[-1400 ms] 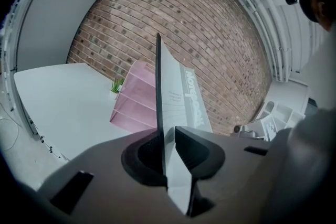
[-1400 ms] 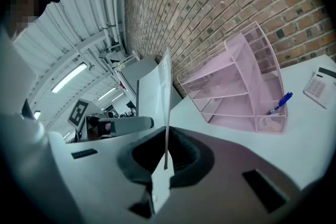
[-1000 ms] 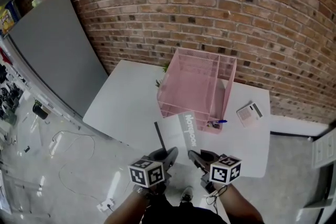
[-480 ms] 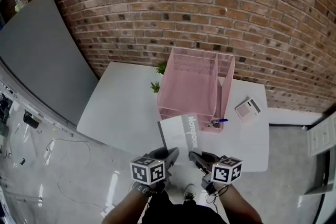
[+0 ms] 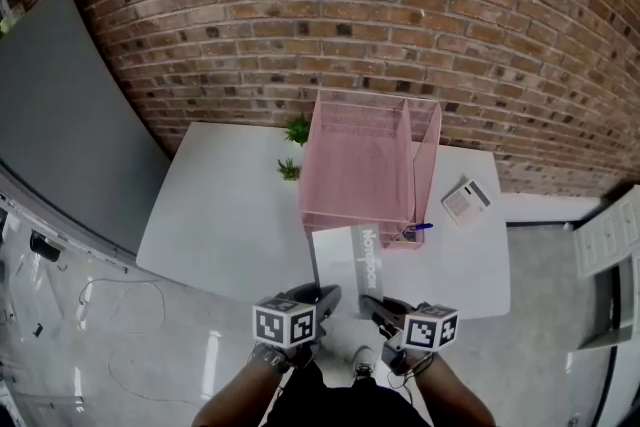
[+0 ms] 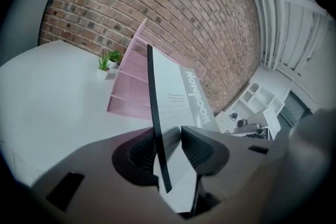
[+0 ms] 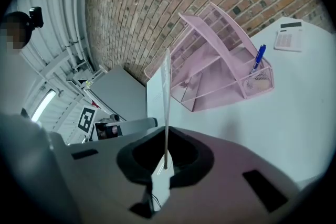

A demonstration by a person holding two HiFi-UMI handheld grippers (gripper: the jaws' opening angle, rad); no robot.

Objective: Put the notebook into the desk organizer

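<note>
**One thin pinch holds the notebook in front of the organizer**

The notebook hangs over the near part of the table. Its far edge lies at the front lip of the pink desk organizer, and I cannot tell whether the two touch.

The right gripper is clamped on the notebook's near edge, which shows as a thin sheet pinched between its closed jaws. The left gripper has just been opening. The dark cover edge stands between its jaws, leaning by one pad with a clear gap to the other, so it no longer grips.

**What could go wrong**
- With only one narrow hold near a corner, the notebook may swing or droop. It may also slip free if it is pushed forward quickly.
- A sagging far corner would probably catch the organizer's lip or the divider between its wide and narrow bays.
- A slip here would likely send the notebook off the table's near edge, which lies right under the grippers.

**Room to move**
- The wide left bay looks empty and open towards the notebook.
- A blue pen sits at the organizer's right front, and a calculator lies further right, well apart.
- Two small plants stand just left of the organizer.
- The brick wall closes off the back.
</note>
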